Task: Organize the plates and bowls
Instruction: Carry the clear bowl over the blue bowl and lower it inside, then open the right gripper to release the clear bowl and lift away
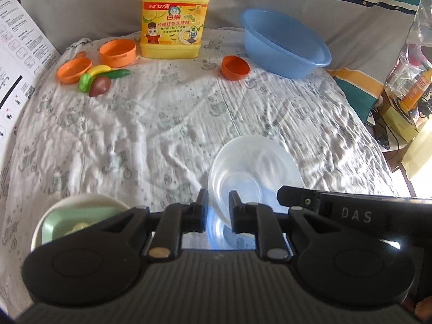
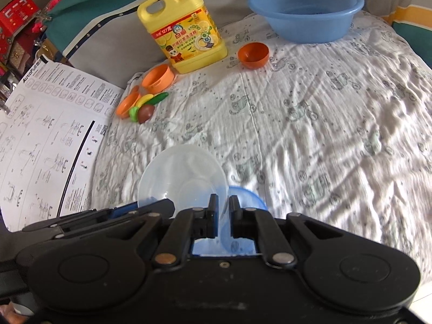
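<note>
Clear plastic bowl [image 1: 253, 172] is pinched at its near rim by both tools at once, held just over the patterned cloth [image 1: 151, 124] on the bed. Left tool [image 1: 218, 199] has its jaws nearly closed on the left side of the rim, and the right tool [image 2: 223, 203] is clamped on the right side the same way. Right under the right tool there's a blue-rimmed dish [image 2: 251, 197], partly hidden. A white bowl [image 1: 81, 202] with something pale green inside sits near the left tool. Further back: yellow detergent jug [image 1: 175, 19], blue basin [image 1: 283, 43], small orange bowl [image 1: 235, 67], and some orange toy cookware with plastic veggies [image 1: 100, 79].
</note>
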`<state>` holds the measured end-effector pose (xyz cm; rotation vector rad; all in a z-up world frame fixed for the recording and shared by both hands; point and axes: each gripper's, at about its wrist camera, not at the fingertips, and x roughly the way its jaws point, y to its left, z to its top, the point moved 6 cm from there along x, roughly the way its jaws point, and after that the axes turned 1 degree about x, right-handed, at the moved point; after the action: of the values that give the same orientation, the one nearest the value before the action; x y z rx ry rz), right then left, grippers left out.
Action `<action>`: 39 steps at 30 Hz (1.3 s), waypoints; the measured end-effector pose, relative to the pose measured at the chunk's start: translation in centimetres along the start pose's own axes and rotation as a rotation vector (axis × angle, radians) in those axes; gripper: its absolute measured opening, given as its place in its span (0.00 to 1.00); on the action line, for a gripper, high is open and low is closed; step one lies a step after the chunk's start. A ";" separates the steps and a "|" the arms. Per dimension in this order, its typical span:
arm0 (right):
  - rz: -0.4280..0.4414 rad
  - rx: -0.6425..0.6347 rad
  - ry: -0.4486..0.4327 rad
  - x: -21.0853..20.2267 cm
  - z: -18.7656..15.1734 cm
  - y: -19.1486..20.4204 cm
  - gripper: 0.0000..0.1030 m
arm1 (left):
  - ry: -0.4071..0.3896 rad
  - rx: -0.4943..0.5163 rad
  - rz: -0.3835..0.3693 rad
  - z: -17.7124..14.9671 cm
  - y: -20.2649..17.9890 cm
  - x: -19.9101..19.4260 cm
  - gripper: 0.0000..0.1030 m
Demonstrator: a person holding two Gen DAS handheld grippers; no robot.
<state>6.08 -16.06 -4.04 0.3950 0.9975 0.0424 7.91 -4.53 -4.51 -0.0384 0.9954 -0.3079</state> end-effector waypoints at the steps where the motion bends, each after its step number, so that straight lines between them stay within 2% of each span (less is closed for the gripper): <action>1: 0.000 0.000 0.002 -0.1 -0.2 -0.1 0.08 | 0.001 -0.001 -0.001 -0.3 0.0 -0.1 0.14; 13: -0.020 0.013 0.042 0.2 -2.3 -1.5 0.09 | 0.043 -0.004 0.000 -2.1 -0.9 1.2 0.14; 28: -0.030 0.030 0.080 1.4 -2.5 -2.3 0.11 | 0.097 -0.003 0.001 -2.6 -1.1 3.4 0.18; 32: -0.020 0.040 0.075 1.3 -2.4 -2.2 0.18 | 0.073 -0.016 -0.006 -2.4 -1.1 3.1 0.25; 34: -0.025 0.043 0.054 0.8 -2.0 -2.3 0.23 | 0.053 -0.029 0.006 -2.1 -0.7 2.6 0.33; 36: -0.027 0.052 0.028 0.2 -1.6 -2.5 0.30 | 0.025 -0.049 0.027 -1.7 0.0 2.0 0.53; 37: -0.033 0.057 0.016 0.0 -1.3 -2.7 0.41 | 0.008 -0.059 0.041 -1.5 0.4 1.7 0.57; 38: -0.045 0.060 0.000 -0.3 -1.1 -2.9 0.55 | -0.005 -0.069 0.050 -1.3 0.8 1.4 0.66; 39: -0.060 0.060 -0.017 -0.6 -1.0 -3.1 0.63 | -0.015 -0.082 0.057 -1.2 1.2 1.1 0.76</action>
<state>4.49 -18.81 -5.07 0.4193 0.9948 -0.0450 7.74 -3.53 -6.32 -0.0864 0.9920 -0.2142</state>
